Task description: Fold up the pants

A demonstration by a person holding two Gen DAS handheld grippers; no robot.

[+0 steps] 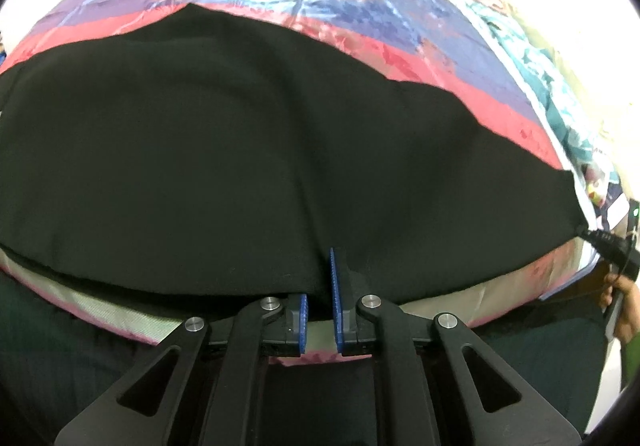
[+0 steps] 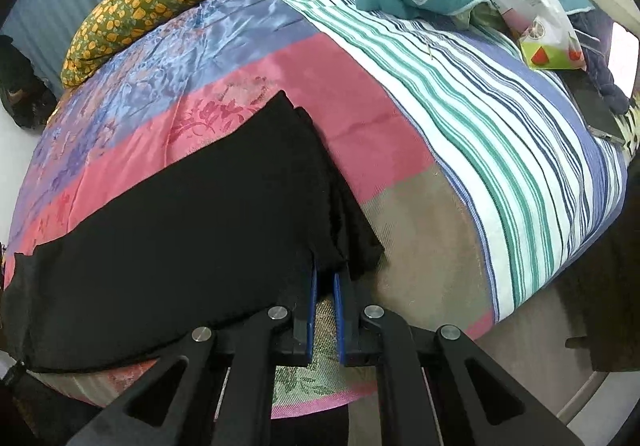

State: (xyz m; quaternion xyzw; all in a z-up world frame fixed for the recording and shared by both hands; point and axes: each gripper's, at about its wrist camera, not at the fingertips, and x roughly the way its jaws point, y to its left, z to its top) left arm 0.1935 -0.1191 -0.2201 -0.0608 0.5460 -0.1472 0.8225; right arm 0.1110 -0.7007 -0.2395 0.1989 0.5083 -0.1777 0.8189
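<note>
The black pants (image 1: 240,150) are spread flat on the pink and blue quilt (image 1: 420,58) of the bed, directly ahead of both tools. Their near edge is pinched between the narrowed blue pads of the left hand-held gripper (image 1: 320,286). The layered end of the pants (image 2: 336,246) is clamped in the right hand-held gripper (image 2: 325,286), with a striped sheet (image 2: 500,166) lying to its right.
</note>
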